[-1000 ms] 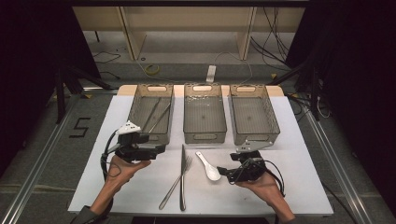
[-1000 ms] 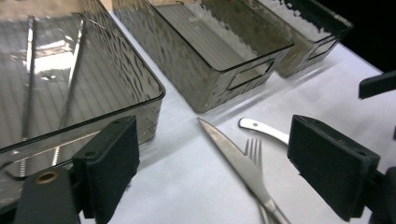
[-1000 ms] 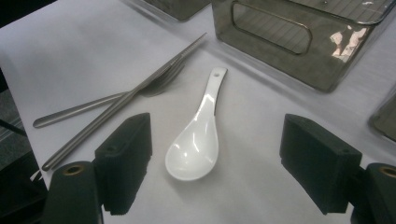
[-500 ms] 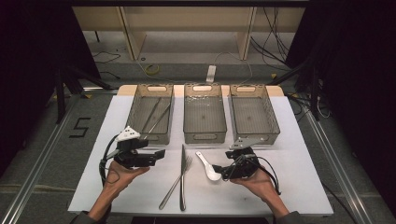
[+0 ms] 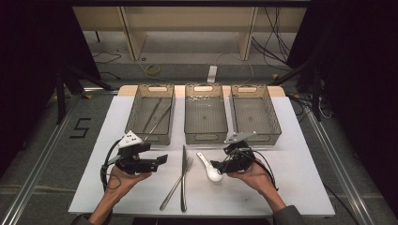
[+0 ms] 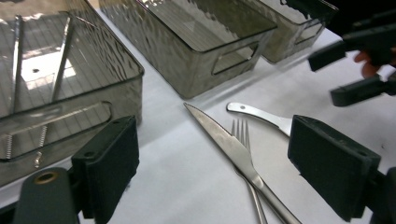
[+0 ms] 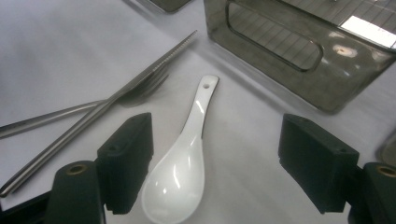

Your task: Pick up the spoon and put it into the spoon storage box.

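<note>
A white ceramic spoon point(image 5: 208, 166) lies on the white table, right of a steel knife point(image 5: 183, 177) and a fork point(image 5: 176, 183) that cross each other. My right gripper point(image 5: 217, 165) points left at the spoon's bowl and is open. In the right gripper view the spoon point(image 7: 183, 163) lies between the jaws, close to the left pad point(image 7: 127, 161). My left gripper point(image 5: 162, 160) is open, left of the cutlery and pointing right. In the left gripper view the knife point(image 6: 224, 140) and fork point(image 6: 240, 133) lie ahead of its open jaws.
Three smoky clear bins stand in a row behind the cutlery. The left bin point(image 5: 136, 133) holds thin metal utensils; the middle bin point(image 5: 205, 137) and right bin point(image 5: 277, 126) look bare. The table edge point(image 5: 197, 213) is close to the person's forearms.
My right gripper has slid left up to the spoon. My left gripper has drawn back slightly toward the person and turned right toward the knife and fork.
</note>
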The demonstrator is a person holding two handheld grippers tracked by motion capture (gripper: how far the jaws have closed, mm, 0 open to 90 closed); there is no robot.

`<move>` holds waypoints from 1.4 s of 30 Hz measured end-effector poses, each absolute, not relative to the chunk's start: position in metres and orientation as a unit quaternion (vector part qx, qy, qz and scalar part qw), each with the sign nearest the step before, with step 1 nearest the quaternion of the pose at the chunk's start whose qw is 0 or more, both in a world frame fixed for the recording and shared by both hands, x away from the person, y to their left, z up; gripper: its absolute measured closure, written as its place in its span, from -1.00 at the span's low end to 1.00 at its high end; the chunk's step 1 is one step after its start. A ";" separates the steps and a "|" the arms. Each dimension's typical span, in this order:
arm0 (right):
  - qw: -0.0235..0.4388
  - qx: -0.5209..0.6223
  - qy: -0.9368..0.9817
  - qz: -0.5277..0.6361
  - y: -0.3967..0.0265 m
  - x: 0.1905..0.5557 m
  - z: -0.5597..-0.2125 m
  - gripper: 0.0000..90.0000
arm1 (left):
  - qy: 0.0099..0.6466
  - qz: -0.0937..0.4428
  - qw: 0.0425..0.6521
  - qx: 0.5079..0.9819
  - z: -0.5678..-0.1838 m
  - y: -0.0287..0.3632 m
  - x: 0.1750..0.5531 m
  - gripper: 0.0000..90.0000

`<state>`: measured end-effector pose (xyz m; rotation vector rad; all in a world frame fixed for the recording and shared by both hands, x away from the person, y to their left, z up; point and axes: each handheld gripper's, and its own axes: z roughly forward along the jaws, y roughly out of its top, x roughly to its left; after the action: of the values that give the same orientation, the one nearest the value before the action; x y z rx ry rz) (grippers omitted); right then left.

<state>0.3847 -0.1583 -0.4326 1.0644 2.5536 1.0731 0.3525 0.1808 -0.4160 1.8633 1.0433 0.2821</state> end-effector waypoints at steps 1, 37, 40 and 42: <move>0.085 0.358 0.858 0.358 -0.155 0.387 -0.433 -0.38 | 0.426 0.115 0.475 0.761 -0.416 0.181 0.352 -0.65; 0.043 0.347 0.896 0.273 -0.111 0.418 -0.467 0.16 | 0.425 0.117 0.478 0.760 -0.416 0.179 0.351 -0.65; 0.042 0.349 0.896 0.270 -0.111 0.420 -0.468 0.21 | 0.424 0.117 0.478 0.760 -0.416 0.179 0.351 -0.65; 0.040 0.348 0.897 0.270 -0.112 0.420 -0.469 0.25 | 0.423 0.117 0.478 0.761 -0.416 0.178 0.351 -0.65</move>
<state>0.4205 -0.1117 -0.4691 1.0648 2.7486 0.8260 0.3506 0.1784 -0.4157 1.8567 1.0331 0.2847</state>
